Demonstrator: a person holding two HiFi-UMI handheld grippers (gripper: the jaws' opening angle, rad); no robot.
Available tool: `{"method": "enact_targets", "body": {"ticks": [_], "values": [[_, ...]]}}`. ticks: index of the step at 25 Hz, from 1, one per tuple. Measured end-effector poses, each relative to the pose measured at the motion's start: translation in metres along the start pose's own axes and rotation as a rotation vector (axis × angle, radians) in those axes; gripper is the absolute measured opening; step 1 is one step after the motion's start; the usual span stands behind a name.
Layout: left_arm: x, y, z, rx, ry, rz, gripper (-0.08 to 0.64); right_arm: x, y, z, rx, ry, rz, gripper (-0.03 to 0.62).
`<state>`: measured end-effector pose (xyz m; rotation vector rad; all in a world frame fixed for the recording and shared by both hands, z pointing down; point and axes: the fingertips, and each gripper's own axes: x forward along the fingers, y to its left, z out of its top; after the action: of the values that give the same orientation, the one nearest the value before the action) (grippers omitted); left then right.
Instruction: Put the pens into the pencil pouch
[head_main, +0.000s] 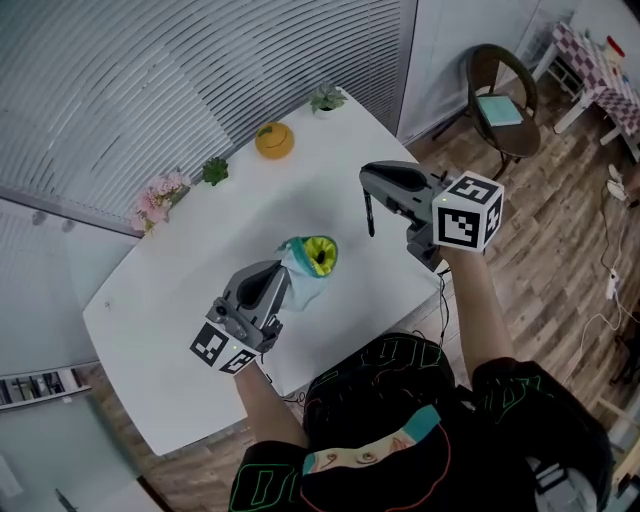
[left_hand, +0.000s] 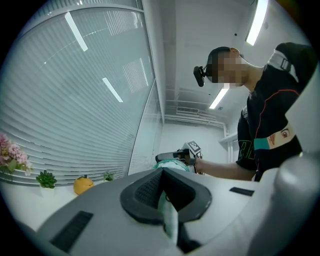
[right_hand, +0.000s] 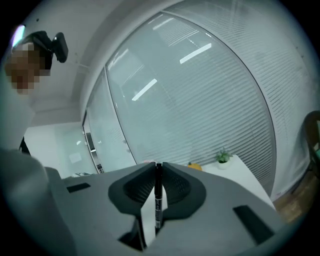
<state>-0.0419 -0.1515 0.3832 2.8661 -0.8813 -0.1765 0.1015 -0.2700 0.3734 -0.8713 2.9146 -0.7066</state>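
Note:
My left gripper (head_main: 285, 278) is shut on the light teal pencil pouch (head_main: 308, 263), which it holds up above the white table (head_main: 200, 300) with its yellow-green open mouth facing up. In the left gripper view a strip of the pouch (left_hand: 167, 216) is pinched between the jaws. My right gripper (head_main: 368, 190) is raised to the right of the pouch and is shut on a black pen (head_main: 369, 215) that hangs down from its tips. The right gripper view shows the pen (right_hand: 158, 195) standing upright between the pads.
An orange pumpkin figure (head_main: 274, 140), a small potted plant (head_main: 326, 99), a green succulent (head_main: 214, 171) and pink flowers (head_main: 160, 196) line the table's far edge by the window blinds. A brown chair (head_main: 503, 98) stands on the wood floor at the right.

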Motion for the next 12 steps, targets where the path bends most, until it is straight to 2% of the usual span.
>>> {"method": "enact_targets", "body": {"ticks": [6,12], "values": [[-0.001,-0.001,0.000,0.007,0.004,0.001,-0.003,-0.003,0.035,0.036,0.070,-0.185,0.086,0.046],[0.001,-0.001,0.002,0.004,0.005,0.001,-0.003,-0.005,0.058,0.059,0.126,-0.295,0.153,0.046]]}}
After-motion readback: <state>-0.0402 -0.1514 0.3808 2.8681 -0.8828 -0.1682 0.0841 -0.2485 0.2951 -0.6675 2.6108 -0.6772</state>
